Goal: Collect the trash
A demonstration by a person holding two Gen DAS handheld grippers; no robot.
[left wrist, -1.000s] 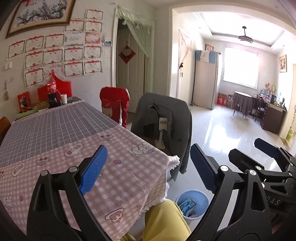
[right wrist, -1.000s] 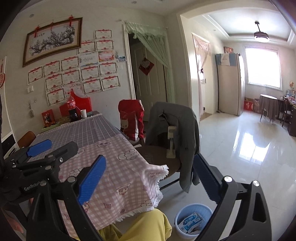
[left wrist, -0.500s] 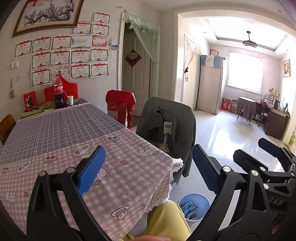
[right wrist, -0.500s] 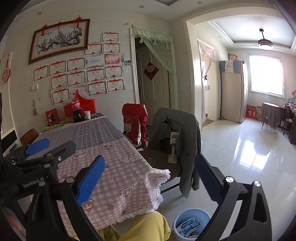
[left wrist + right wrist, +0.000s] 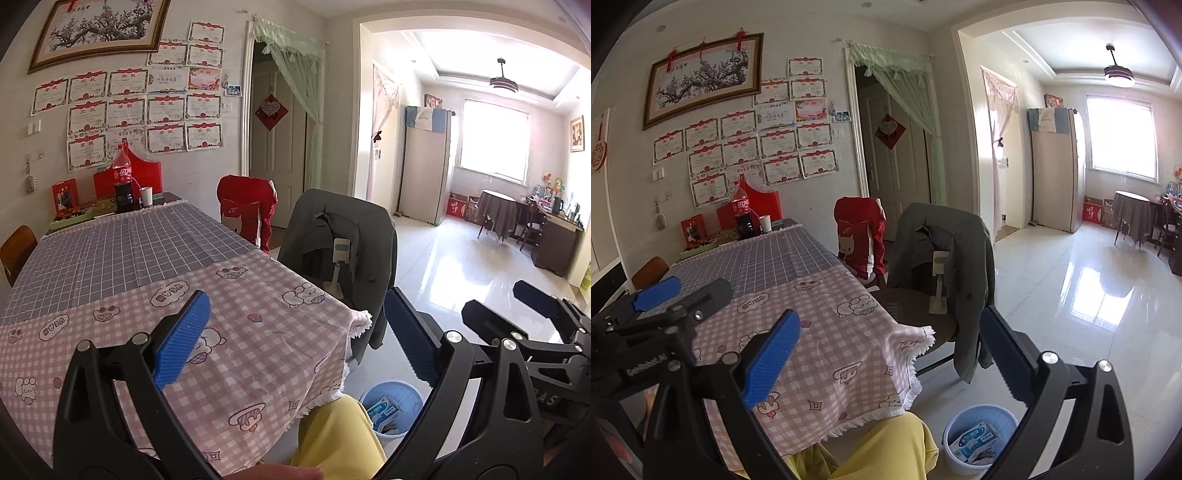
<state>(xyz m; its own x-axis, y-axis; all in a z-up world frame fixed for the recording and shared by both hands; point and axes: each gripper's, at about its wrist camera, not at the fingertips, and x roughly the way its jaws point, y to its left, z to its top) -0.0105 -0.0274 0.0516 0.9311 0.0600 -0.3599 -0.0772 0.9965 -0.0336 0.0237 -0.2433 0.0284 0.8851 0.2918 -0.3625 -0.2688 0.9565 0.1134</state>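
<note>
A light blue trash bin (image 5: pixel 392 406) stands on the floor beside the table's near corner and holds blue-and-white packaging (image 5: pixel 382 408); it also shows in the right wrist view (image 5: pixel 979 437). My left gripper (image 5: pixel 295 339) is open and empty, held above the pink checked tablecloth (image 5: pixel 240 332). My right gripper (image 5: pixel 890 354) is open and empty, above the table corner and the bin. Each gripper shows at the edge of the other's view. No loose trash shows on the tablecloth.
A chair draped with a grey jacket (image 5: pixel 343 236) and one with a red cover (image 5: pixel 247 210) stand along the table's right side. A cola bottle (image 5: pixel 122 181), cup and red boxes sit at the far end. My yellow-trousered knee (image 5: pixel 886 446) is under the table.
Both grippers have risen and tilted upward, so more of the wall and ceiling shows. Both stay open and empty.
</note>
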